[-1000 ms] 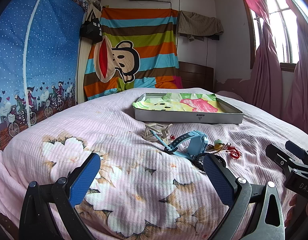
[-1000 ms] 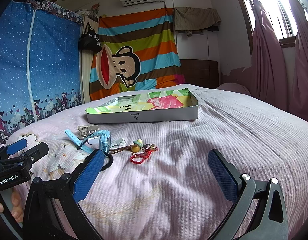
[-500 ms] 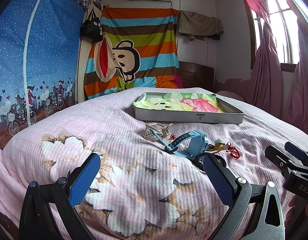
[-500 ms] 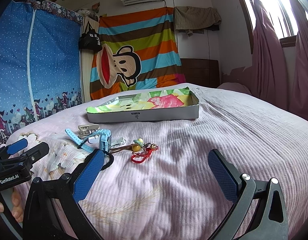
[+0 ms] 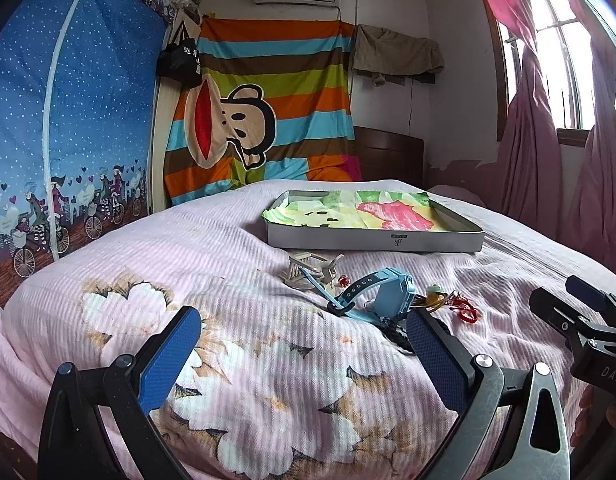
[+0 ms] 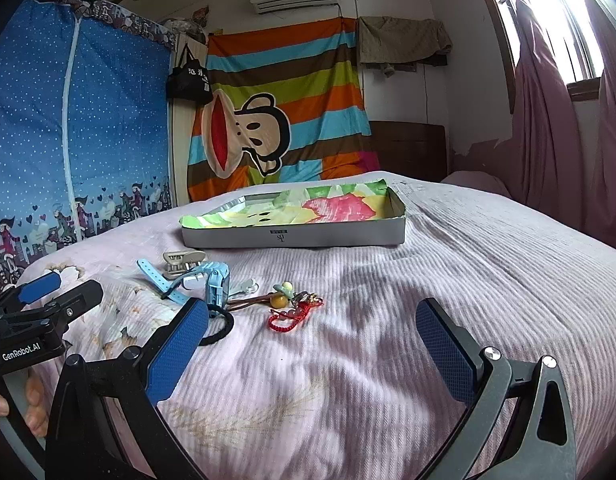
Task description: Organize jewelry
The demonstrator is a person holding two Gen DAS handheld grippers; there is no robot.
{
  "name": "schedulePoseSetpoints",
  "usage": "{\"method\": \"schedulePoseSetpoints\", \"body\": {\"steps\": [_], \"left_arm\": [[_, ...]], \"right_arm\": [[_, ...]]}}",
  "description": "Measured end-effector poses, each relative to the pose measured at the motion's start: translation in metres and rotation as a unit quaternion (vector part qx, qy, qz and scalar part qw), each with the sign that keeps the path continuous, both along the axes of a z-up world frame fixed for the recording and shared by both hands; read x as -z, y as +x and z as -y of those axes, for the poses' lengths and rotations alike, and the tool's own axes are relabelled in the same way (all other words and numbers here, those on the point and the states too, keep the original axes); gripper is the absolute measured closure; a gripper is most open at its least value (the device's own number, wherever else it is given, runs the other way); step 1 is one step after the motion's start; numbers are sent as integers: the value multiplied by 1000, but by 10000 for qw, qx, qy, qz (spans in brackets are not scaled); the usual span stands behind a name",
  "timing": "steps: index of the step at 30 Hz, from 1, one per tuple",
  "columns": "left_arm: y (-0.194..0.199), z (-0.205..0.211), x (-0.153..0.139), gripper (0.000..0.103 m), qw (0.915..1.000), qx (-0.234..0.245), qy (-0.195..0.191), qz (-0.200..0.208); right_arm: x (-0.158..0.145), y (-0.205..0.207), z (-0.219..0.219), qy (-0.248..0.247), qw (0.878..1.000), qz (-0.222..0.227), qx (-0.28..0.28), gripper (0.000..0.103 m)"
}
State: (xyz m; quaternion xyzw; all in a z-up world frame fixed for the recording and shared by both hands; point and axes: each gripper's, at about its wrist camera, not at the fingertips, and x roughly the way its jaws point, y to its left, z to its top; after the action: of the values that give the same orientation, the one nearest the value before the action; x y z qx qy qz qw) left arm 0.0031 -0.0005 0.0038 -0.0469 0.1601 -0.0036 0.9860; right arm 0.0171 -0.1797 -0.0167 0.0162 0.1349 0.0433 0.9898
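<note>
Bright daylight comes in from the window (image 5: 563,60) on the right, and it glares white. Soft shadows lie on the bed (image 6: 387,340). The picture edges bend and go dark.

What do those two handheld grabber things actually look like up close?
Each is a black metal frame with two splayed fingers faced in textured blue pads, joined by silver pivot bolts, with triangular cut-outs in the arms. The left gripper carries white "GenRobot.AI" lettering on its body; the right gripper shows the letters "DAS". No cables or sleeves are visible.
</note>
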Motion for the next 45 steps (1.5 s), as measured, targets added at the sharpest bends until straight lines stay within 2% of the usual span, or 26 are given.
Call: {"method": "schedulePoseSetpoints", "body": {"steps": [7,9,12,14,16,19,23,26,31,34,36,37,40,45], "left_arm": [[11,4,-4,0,9989,462,-14,-82],[16,9,-6,4,9979,638,42,-106],[24,15,-6,14,9953,938,37,-255],[31,17,-4,27,9929,1125,-28,-391],[38,19,-1,37,9898,1310,-109,-542],[48,23,3,51,9834,1623,-278,-759],[60,34,10,71,9775,1820,-190,-1050],[69,37,19,77,9723,1868,-274,-1379],[80,29,30,77,9625,1924,-665,-1795],[82,29,30,79,9598,1969,-661,-1886],[82,28,31,84,9579,1980,-702,-1956],[83,27,32,91,9567,1986,-730,-1999],[85,24,34,96,9528,2034,-865,-2080],[79,23,31,98,9545,2047,-892,-1975]], "right_arm": [[-6,8,1,-106,9994,-49,-331,1],[-7,12,2,-150,9990,-85,-405,1],[-8,19,4,-182,9983,-193,-510,6],[-7,26,5,-184,9979,-301,-548,18],[-5,34,6,-149,9972,-425,-590,25],[-2,45,5,-110,9959,-582,-684,32],[4,59,1,-99,9937,-773,-804,42],[10,69,-3,-89,9918,-928,-869,49],[22,85,-8,-2,9879,-1228,-953,54],[29,93,-12,57,9848,-1402,-1023,62],[35,98,-14,92,9829,-1524,-1032,66],[38,99,-14,121,9820,-1575,-1031,69],[43,100,-14,191,9805,-1664,-1028,76],[45,98,-12,329,9776,-1789,-1060,85]]}}
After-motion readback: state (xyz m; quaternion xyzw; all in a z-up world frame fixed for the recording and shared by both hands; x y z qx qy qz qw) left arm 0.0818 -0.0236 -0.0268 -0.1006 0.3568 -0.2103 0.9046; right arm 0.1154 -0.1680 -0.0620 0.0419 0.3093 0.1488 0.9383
